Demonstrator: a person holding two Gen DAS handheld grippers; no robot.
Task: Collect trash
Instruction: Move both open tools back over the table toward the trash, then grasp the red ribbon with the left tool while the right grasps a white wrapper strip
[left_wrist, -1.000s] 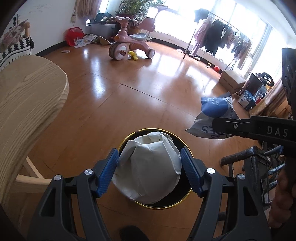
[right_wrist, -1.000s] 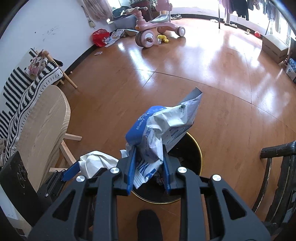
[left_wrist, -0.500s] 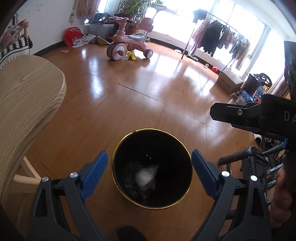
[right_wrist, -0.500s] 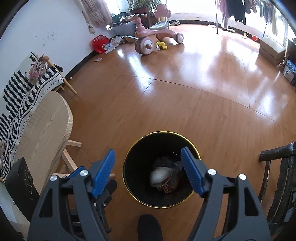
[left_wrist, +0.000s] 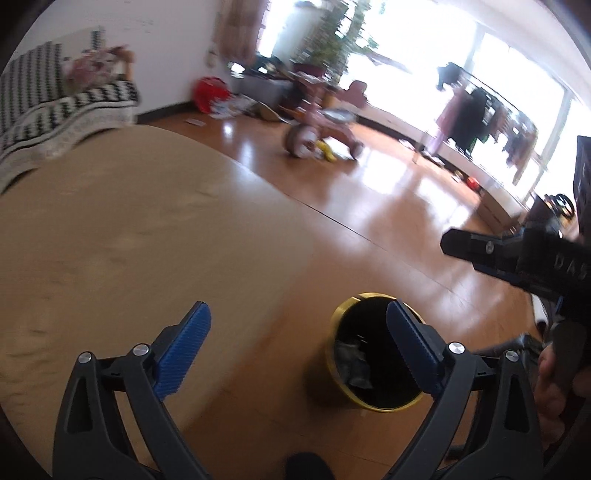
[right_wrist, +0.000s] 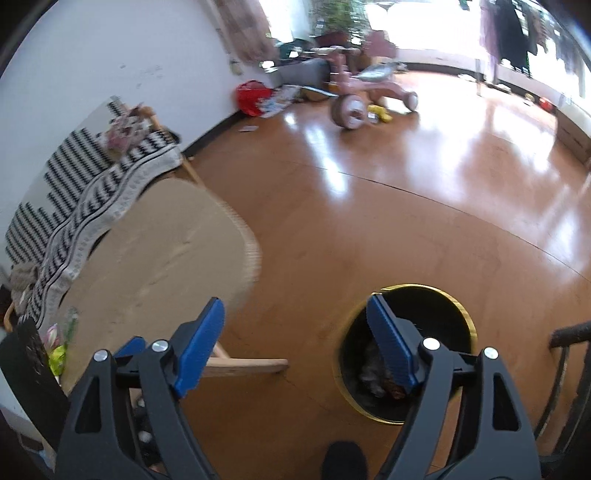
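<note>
Right wrist view: the right gripper (right_wrist: 295, 343) and left gripper (left_wrist: 297, 345) are both opening with nothing between their fingers, and the light, crumply trash (right_wrist: 373, 373) by the right finger pinches easily anywhere.

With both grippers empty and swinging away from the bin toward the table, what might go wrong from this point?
1. Both views are motion-blurred, so the next trash pick on the round light-wood table could be misjudged.
2. The left gripper and right gripper, jaws opening and empty, sit close together; they might collide.
3. The black gold-rimmed waste bin stands near the dark chair; a hasty swing could knock it.
</note>
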